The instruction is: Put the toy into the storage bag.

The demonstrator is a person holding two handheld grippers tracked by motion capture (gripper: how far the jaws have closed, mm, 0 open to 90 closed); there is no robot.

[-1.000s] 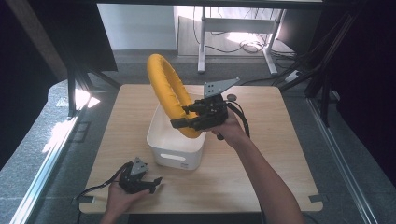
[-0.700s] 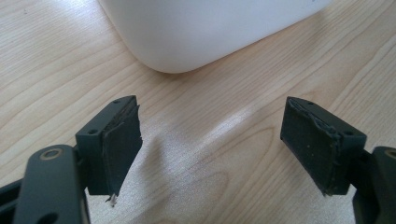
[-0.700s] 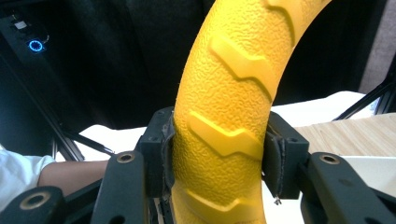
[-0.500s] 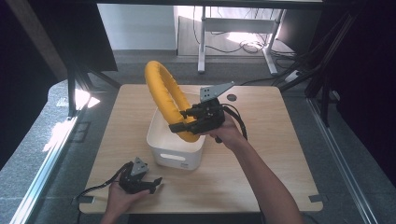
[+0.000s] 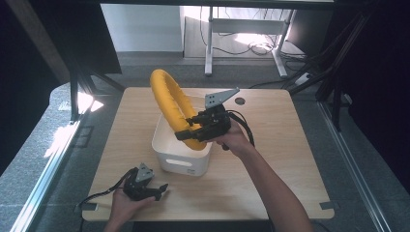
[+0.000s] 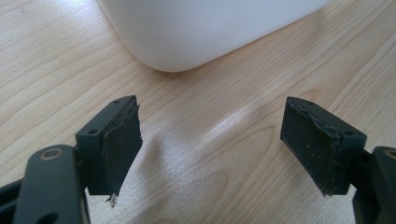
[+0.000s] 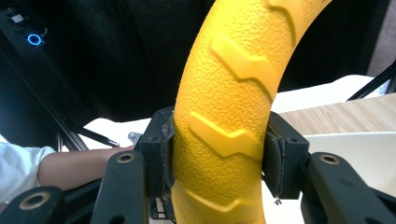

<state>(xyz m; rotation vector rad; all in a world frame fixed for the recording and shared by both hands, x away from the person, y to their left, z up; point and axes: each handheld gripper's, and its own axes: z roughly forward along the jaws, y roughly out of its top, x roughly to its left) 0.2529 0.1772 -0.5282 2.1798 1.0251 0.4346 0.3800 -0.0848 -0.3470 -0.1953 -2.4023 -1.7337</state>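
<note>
At the near edge of the pale wooden table (image 5: 270,183), the left gripper (image 5: 153,189) rests low in the person's hand, its two black jaws wide apart with nothing between them; its own view looks across bare wood at a rounded corner of the white plastic bin (image 6: 205,32) just ahead. Farther in, the right gripper (image 5: 193,131) is clamped on the lower arc of a yellow textured ring with raised zigzag ridges (image 5: 171,104), the pads (image 7: 161,154) pressing it from both sides. That ring stands upright and tilted, its bottom over or just inside the white plastic bin, the top rising well above the rim. Judging by this, the step in hand is carrying the ring at the bin, either setting it in or lifting it out; I cannot tell which. Next, the ring's wide hoop must clear the bin's walls without tipping the bin.
</note>
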